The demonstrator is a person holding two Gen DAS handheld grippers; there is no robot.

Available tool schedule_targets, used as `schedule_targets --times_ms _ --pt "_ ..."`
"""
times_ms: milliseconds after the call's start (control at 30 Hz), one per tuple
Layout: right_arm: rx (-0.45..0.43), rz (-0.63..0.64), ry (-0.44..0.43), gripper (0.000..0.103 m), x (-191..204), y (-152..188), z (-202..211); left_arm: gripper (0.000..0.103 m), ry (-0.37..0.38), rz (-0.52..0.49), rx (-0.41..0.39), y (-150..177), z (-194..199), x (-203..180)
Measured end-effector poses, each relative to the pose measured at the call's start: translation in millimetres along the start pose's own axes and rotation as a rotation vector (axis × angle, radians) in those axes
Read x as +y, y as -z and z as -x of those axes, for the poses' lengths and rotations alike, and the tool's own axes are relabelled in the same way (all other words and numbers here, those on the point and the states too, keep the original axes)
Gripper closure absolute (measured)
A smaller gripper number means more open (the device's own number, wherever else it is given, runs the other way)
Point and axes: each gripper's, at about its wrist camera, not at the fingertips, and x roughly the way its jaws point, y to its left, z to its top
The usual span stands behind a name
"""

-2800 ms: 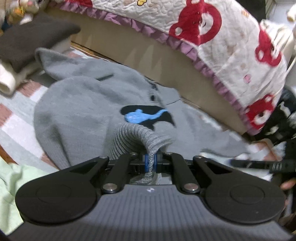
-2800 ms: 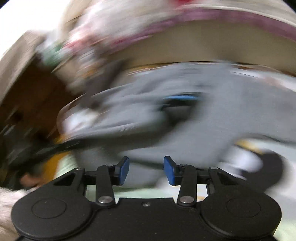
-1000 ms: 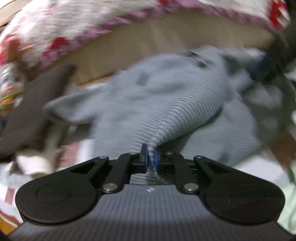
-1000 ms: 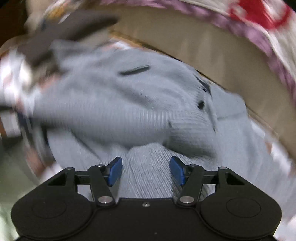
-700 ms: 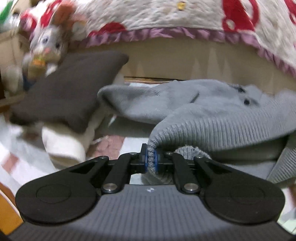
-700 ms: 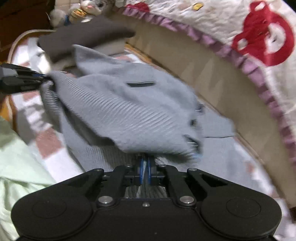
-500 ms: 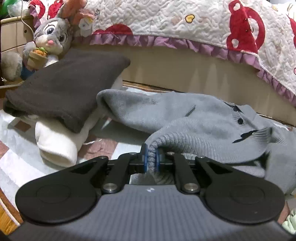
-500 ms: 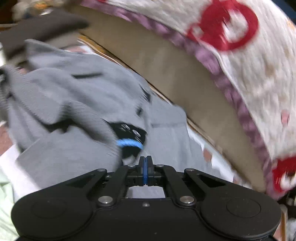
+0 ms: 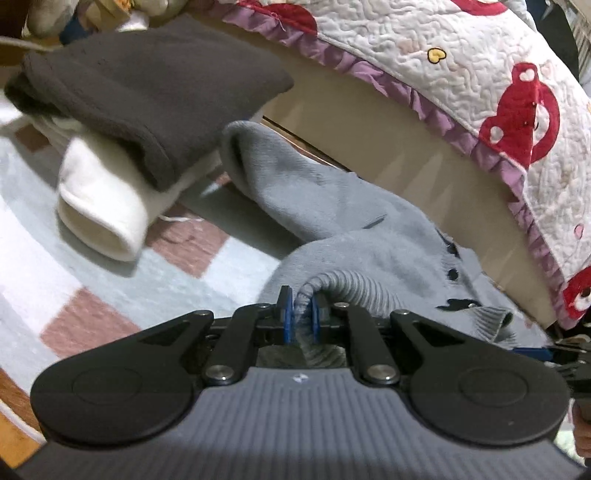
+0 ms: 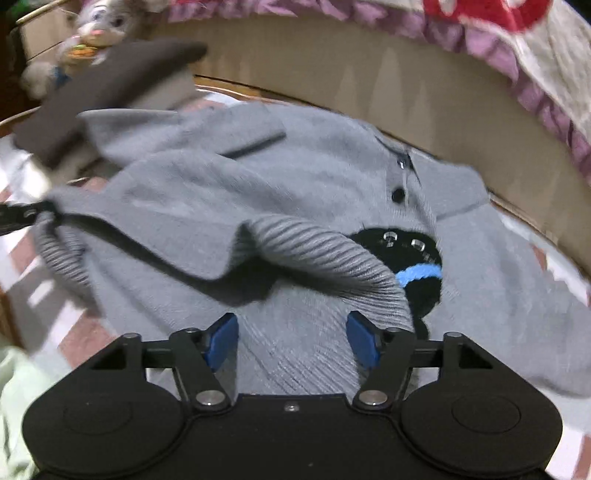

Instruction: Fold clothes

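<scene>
A grey knit sweater (image 9: 351,206) with dark buttons lies on a checked rug beside a bed. My left gripper (image 9: 301,319) is shut on the ribbed hem (image 9: 354,291), which arches up from the fingers. In the right wrist view the sweater (image 10: 258,184) fills the middle, and its ribbed hem (image 10: 314,251) is folded back over the front, partly covering a black and blue patch (image 10: 417,266). My right gripper (image 10: 293,343) is open just above the grey knit, with nothing pinched. The left gripper (image 10: 18,216) shows at the far left, holding the hem's corner.
A folded dark brown garment (image 9: 147,85) rests on a folded white one (image 9: 99,206) at the left. A bed base (image 9: 388,140) with a red-and-white quilt (image 9: 480,66) runs behind. A plush rabbit (image 10: 92,22) sits at the back left, and pale green cloth (image 10: 14,398) lies near left.
The right gripper was shut half a second ago and is open now; the ribbed hem lies folded over the sweater's front. The left gripper stays shut on the hem.
</scene>
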Motion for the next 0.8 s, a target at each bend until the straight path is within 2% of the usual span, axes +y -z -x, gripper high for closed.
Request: schedule_targets --times_ms 33,67,100,167,200,233,267,300,333,400,433,500,600,700,733,800 --pt "0.004 0.002 0.009 0.019 1.6 1.4 -4.6 0.092 -0.011 -0.01 0.016 0.1 0.7 -1.0" --pt "0.007 0.004 0.018 0.019 3.2 2.9 -9.2 0.087 -0.021 -0.019 0.032 0.2 1.3 -2.0" --pt "0.011 0.006 0.027 0.02 4.8 4.3 -13.9 0.075 -0.051 -0.016 0.065 0.9 1.0 -4.1" --pt "0.018 0.01 0.044 0.023 7.9 7.2 -23.1 0.065 -0.055 0.023 0.105 4.0 3.7 -3.9" --pt "0.021 0.012 0.053 0.034 9.5 8.6 -27.7 0.063 -0.038 0.051 0.122 5.4 5.8 -2.3" --pt "0.025 0.014 0.062 0.051 11.1 10.1 -32.4 0.063 -0.008 0.103 0.148 6.6 8.1 0.7" --pt "0.028 0.016 0.071 0.059 12.7 11.5 -37.0 0.062 0.032 0.161 0.165 8.0 10.8 4.9" --pt "0.029 0.018 0.081 0.079 13.7 12.5 -39.6 0.061 0.072 0.221 0.18 10.3 13.1 7.5" --pt "0.016 0.02 0.098 0.084 12.2 11.8 -33.3 0.059 0.097 0.246 0.192 12.6 14.2 6.0" --pt "-0.009 0.025 0.133 0.087 9.1 10.3 -20.6 0.049 0.142 0.285 0.214 17.3 16.1 1.8" --pt "-0.022 0.028 0.15 0.088 7.5 9.6 -14.3 0.045 0.141 0.273 0.232 20.5 12.8 -2.8" --pt "-0.045 0.035 0.186 0.088 4.8 8.6 -2.2 0.043 0.119 0.238 0.262 28.3 3.7 -11.6" --pt "-0.036 0.074 0.239 0.088 5.7 15.6 7.0 0.04 0.058 0.151 0.283 40.2 -11.8 -23.3" --pt "0.012 0.008 0.214 0.088 0.4 21.5 14.6 0.036 0.014 0.04 0.295 47.6 -24.6 -32.2" --pt "0.027 -0.033 0.194 0.088 -3.4 21.4 16.6 0.036 0.019 0.032 0.286 47.7 -24.6 -33.0" --pt "0.043 -0.09 0.18 0.088 -8.3 20.5 19.3 0.039 -0.008 -0.046 0.262 45.6 -22.0 -36.4"
